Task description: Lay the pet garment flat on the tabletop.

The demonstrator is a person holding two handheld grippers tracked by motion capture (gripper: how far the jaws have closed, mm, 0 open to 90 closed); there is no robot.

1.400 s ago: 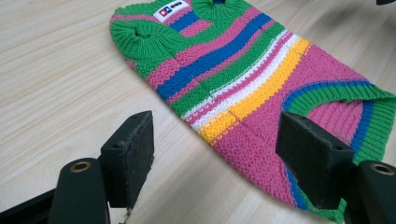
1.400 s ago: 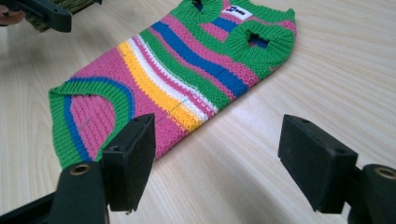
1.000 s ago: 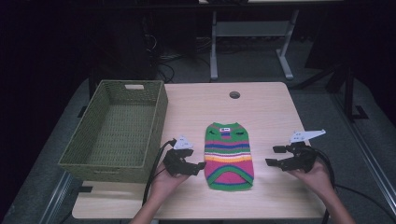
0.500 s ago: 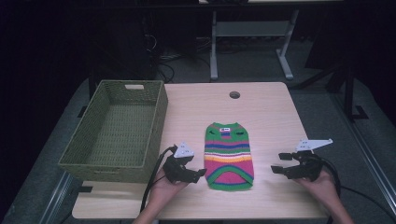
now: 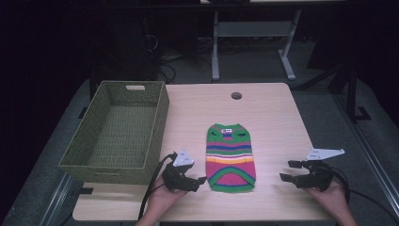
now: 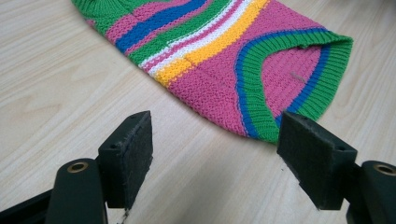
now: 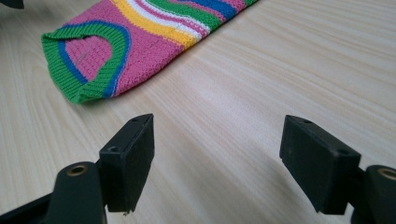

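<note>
Both tongs [image 5: 200, 180] [image 5: 291, 172] gape beside the sweater [image 5: 230, 157], its collar label seemingly illegible.

The sweater's [image 6: 219, 56] collar end is cut off by both gripper views' top edges.

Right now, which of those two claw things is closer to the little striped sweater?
The left gripper: its jaws sit just off the striped sweater at its bottom hem, while the right gripper has bare table between.

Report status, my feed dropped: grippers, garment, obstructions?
Left gripper, right gripper: open, empty. Striped knitted sweater flat on wooden table, between them. Green woven basket empty, aside.
</note>
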